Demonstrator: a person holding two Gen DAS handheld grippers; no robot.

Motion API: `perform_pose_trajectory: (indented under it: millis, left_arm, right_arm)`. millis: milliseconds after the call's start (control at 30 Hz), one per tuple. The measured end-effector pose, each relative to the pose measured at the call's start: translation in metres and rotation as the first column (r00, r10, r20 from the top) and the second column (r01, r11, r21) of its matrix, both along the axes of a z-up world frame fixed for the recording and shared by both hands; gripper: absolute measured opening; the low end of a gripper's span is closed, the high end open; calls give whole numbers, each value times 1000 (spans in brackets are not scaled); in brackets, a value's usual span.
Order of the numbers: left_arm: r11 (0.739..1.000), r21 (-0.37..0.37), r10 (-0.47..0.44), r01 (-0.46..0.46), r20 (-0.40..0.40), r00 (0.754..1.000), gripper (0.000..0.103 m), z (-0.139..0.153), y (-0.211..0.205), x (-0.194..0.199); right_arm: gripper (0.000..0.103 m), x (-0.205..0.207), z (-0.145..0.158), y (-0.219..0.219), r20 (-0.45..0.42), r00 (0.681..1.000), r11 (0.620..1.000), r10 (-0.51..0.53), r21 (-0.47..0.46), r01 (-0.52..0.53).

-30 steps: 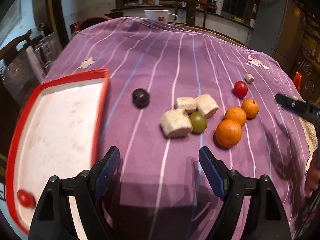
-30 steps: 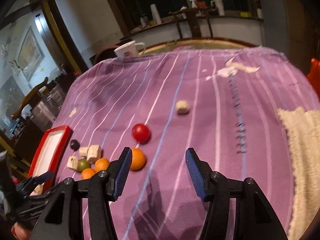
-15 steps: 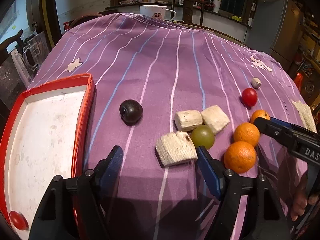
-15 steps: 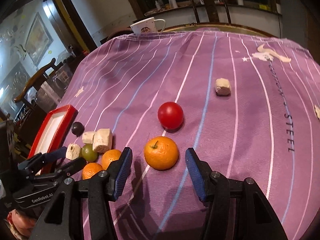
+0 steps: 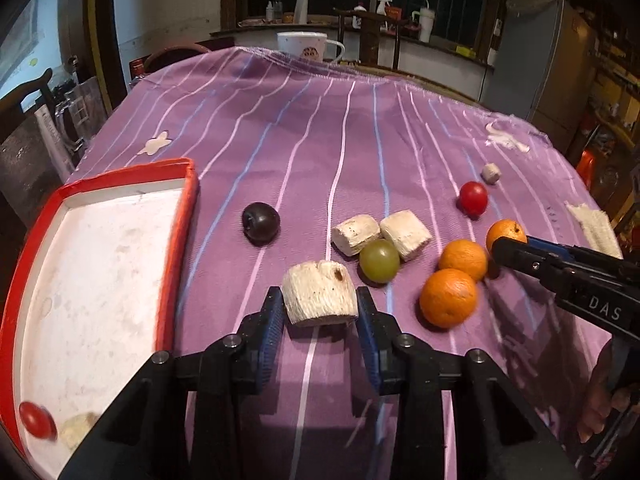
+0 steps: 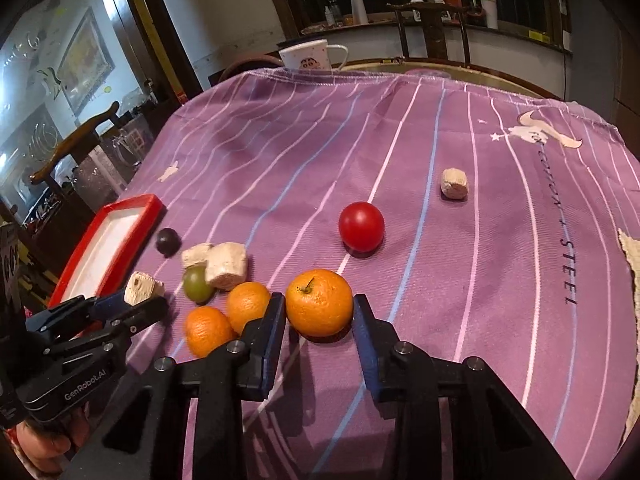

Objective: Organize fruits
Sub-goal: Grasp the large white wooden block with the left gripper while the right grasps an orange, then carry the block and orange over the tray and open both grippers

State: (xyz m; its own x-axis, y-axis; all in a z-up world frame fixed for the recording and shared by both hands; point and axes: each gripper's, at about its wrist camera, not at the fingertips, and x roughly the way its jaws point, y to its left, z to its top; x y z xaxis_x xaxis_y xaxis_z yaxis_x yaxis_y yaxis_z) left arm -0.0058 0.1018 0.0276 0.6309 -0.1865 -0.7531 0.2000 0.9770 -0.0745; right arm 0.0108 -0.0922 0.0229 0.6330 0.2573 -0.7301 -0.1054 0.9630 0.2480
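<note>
Both our grippers have come in since a second ago: left gripper (image 5: 320,316) jaws closing on the white chunk (image 5: 319,298) near the tray (image 5: 176,264), right gripper (image 6: 319,322) closing around the orange (image 6: 319,303) mid-cloth, both touching, so lifts to the tray come next.

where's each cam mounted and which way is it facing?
Left wrist: on the left gripper, angled down its fingers at a pale chunk; jaws closing, pads at its sides.
Right wrist: on the right gripper, angled down at an orange; jaws closing around it.
Shared: red tray, each other's gripper.
</note>
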Motion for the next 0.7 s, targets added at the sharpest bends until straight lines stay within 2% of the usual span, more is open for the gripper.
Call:
perform_pose_trajectory:
  millis: [200, 333, 467, 567, 700]
  left_arm:
    - [998, -38, 46, -44, 36, 998, 35, 20, 25, -24]
    - [992, -54, 119, -116, 49, 992, 35, 30, 58, -39]
    - [972, -64, 231, -227, 54, 972, 35, 34, 105, -49]
    - [947, -68, 318, -315, 49, 947, 35, 32, 146, -53]
    - [929, -48, 370, -368, 31, 929, 35, 28, 182, -47]
  right_arm:
    - [37, -20, 23, 14, 46, 998, 999, 33, -5, -32]
    - [37, -35, 36, 34, 70, 994, 997, 79, -13, -78]
    - [37, -47, 45, 66, 81, 986, 989, 145, -4, -145]
    - [37, -51, 47, 96, 80, 976, 979, 204, 12, -205]
    - [37, -49, 45, 139, 60, 958, 959, 279, 26, -281]
